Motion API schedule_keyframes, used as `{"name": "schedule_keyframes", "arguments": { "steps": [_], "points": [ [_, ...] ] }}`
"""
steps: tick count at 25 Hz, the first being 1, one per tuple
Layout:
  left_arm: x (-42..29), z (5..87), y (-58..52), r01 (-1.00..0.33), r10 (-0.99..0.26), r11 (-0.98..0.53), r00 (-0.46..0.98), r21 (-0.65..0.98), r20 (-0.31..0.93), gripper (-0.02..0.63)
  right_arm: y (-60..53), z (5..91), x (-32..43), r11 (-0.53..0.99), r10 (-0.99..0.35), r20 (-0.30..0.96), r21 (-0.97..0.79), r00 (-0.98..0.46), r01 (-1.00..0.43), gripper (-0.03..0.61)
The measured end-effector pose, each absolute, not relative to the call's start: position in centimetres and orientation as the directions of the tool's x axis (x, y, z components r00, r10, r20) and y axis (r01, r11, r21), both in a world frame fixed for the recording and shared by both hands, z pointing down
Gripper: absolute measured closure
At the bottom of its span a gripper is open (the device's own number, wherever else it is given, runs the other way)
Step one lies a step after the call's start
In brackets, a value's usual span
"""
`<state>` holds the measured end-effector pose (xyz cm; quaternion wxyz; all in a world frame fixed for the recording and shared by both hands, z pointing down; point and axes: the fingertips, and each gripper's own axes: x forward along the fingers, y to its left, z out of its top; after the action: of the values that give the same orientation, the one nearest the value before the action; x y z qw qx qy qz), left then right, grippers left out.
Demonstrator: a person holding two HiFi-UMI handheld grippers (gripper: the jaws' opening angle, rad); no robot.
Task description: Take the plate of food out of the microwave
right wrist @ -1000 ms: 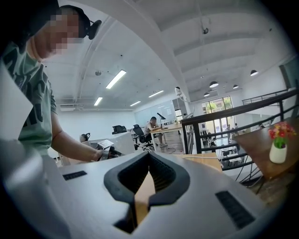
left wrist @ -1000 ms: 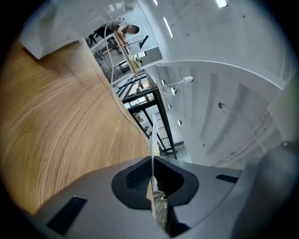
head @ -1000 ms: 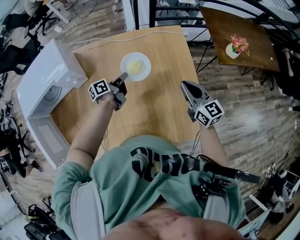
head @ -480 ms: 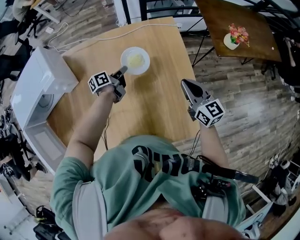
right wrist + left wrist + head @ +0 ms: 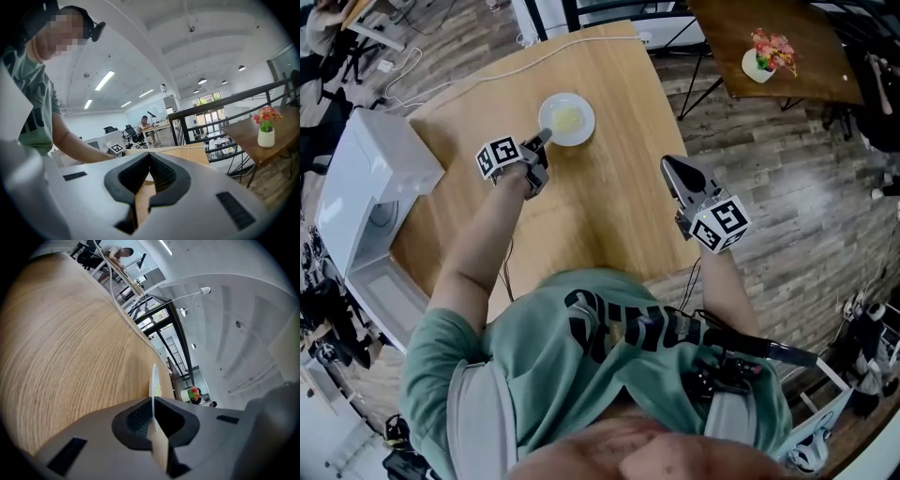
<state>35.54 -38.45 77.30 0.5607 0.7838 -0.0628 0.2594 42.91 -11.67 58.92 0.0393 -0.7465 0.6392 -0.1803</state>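
Observation:
A white plate (image 5: pixel 567 119) with pale yellow food sits at the far middle of the wooden table (image 5: pixel 609 216), right of the white microwave (image 5: pixel 366 187). My left gripper (image 5: pixel 546 138) is shut on the plate's near-left rim. In the left gripper view the plate (image 5: pixel 153 378) shows edge-on, pinched between the pads of the left gripper (image 5: pixel 153 401). I cannot tell whether it rests on the wood or hangs just above it. My right gripper (image 5: pixel 668 165) hovers at the table's right edge, shut and empty. Its jaws also meet in the right gripper view, with the right gripper (image 5: pixel 149 157) holding nothing.
The microwave's door (image 5: pixel 380 281) hangs open toward the near left. A white cable (image 5: pixel 534 58) runs along the table's far edge. A darker table with a flower vase (image 5: pixel 761 58) stands to the far right, across wood flooring.
The left gripper and the plate have drifted right, away from the microwave. The head view has shifted. The right gripper has stayed where it was.

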Motion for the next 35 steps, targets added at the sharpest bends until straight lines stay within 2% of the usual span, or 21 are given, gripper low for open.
{"name": "schedule_keyframes", "arguments": {
  "steps": [4, 6, 10, 13, 14, 17, 23, 35],
  "points": [
    [35.2, 79.9, -39.0, -0.470, 0.177, -0.482, 0.774, 0.739, 0.607, 0.593, -11.4, 59.6, 43.0, -0.187, -0.967, 0.225, -0.302, 0.121, -0.935, 0.571],
    [34.7, 80.7, -39.3, -0.499, 0.149, -0.594, 0.704, 0.632, 0.695, 0.556, -11.5, 59.8, 42.8, -0.187, -0.967, 0.226, -0.306, 0.120, -0.933, 0.571],
    [34.7, 81.0, -39.7, -0.463, 0.050, -0.798, 0.586, 0.385, 0.809, 0.528, -11.9, 59.8, 42.4, -0.191, -0.966, 0.225, -0.312, 0.123, -0.931, 0.571],
    [34.3, 80.9, -40.5, -0.442, -0.021, -0.858, 0.536, 0.260, 0.844, 0.510, -12.6, 59.3, 42.1, -0.188, -0.967, 0.222, -0.306, 0.122, -0.933, 0.571],
    [34.3, 80.7, -40.8, -0.436, -0.034, -0.868, 0.531, 0.239, 0.846, 0.479, -12.9, 59.1, 42.1, -0.184, -0.968, 0.220, -0.300, 0.120, -0.936, 0.571],
    [33.9, 79.4, -41.7, -0.434, -0.035, -0.859, 0.581, 0.273, 0.813, 0.468, -14.0, 58.4, 42.0, -0.166, -0.972, 0.210, -0.288, 0.107, -0.943, 0.571],
    [31.6, 72.8, -40.0, -0.366, -0.026, -0.838, 0.767, 0.404, 0.641, 0.469, -13.6, 57.2, 41.2, -0.149, -0.976, 0.196, -0.300, 0.092, -0.942, 0.571],
    [16.8, 57.9, -44.1, -0.356, -0.182, -0.755, 0.921, 0.551, 0.345, 0.471, -20.6, 52.1, 33.4, 0.015, -0.986, 0.157, -0.248, -0.056, -0.969, 0.571]
  ]
}}
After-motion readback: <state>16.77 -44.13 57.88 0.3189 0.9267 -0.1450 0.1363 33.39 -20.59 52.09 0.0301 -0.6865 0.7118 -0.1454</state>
